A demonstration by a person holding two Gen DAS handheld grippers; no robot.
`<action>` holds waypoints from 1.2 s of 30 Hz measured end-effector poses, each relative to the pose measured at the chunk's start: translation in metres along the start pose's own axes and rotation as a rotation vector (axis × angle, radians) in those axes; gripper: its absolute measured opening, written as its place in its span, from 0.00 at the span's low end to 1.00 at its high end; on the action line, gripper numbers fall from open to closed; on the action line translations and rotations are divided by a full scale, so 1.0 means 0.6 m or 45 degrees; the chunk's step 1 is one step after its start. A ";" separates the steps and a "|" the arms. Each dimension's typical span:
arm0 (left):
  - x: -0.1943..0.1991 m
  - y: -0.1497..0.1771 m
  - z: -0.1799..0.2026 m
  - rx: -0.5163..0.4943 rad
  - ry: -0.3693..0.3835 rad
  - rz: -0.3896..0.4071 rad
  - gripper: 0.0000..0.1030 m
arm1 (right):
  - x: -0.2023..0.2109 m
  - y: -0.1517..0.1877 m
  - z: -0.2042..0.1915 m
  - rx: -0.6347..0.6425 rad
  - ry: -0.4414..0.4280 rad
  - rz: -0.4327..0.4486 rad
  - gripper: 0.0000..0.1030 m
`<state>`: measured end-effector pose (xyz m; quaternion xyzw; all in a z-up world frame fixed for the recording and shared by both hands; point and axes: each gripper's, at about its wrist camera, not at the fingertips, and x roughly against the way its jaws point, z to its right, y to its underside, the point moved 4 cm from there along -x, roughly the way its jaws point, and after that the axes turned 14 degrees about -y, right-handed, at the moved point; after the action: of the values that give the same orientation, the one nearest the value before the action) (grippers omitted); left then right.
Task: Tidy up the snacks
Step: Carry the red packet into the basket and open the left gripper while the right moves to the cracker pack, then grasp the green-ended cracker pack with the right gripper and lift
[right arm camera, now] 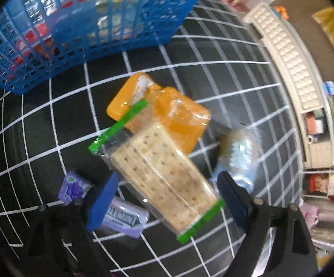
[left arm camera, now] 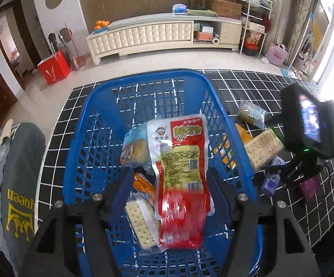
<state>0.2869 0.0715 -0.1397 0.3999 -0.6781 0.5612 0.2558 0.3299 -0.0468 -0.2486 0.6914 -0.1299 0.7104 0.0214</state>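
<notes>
The left gripper (left arm camera: pixel 169 189) is hovering over the blue basket (left arm camera: pixel 102 124), its jaws spread wide and gripping nothing; the red snack pouch (left arm camera: pixel 180 173) is lying loose between them, blurred at its near end, so I cannot tell whether it is resting or falling. Beside the left jaw, a cracker pack (left arm camera: pixel 141 221) and an orange packet (left arm camera: pixel 144 183) are sitting in the basket, with a pale blue bag (left arm camera: pixel 134 145) ahead of the jaws.

The right gripper (right arm camera: pixel 167 198) is poised above the checked cloth (right arm camera: pixel 28 124), jaws released around a green-edged cracker pack (right arm camera: pixel 162 175) without pinching it. Beyond the fingertips an orange pack (right arm camera: pixel 180 117) is lying, and purple mint packets (right arm camera: pixel 125 219) are sitting under the left jaw
</notes>
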 end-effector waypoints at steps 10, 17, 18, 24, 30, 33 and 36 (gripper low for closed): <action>-0.005 -0.010 -0.003 0.048 0.039 -0.004 0.61 | -0.018 0.001 0.058 -0.067 -0.297 0.002 0.93; 0.007 -0.008 -0.009 0.075 0.024 0.005 0.61 | -0.005 0.033 0.052 -0.079 -0.280 0.092 0.81; 0.010 -0.007 -0.009 0.079 0.031 0.009 0.61 | -0.002 0.038 0.050 -0.077 -0.278 0.098 0.77; 0.037 -0.009 0.000 0.056 0.022 0.040 0.61 | 0.009 0.081 0.031 -0.120 -0.242 0.137 0.68; 0.065 -0.023 0.023 0.031 0.018 0.066 0.61 | 0.020 0.138 0.043 -0.342 -0.196 0.213 0.68; 0.076 -0.036 0.053 -0.023 0.041 0.074 0.61 | 0.024 0.161 0.057 -0.455 -0.151 0.214 0.67; 0.083 -0.047 0.085 -0.080 0.042 0.080 0.61 | 0.034 0.194 0.064 -0.541 -0.142 0.263 0.67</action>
<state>0.2883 0.0080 -0.0967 0.3608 -0.7033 0.5538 0.2617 0.3418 -0.1706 -0.2463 0.6925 -0.3474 0.6263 0.0864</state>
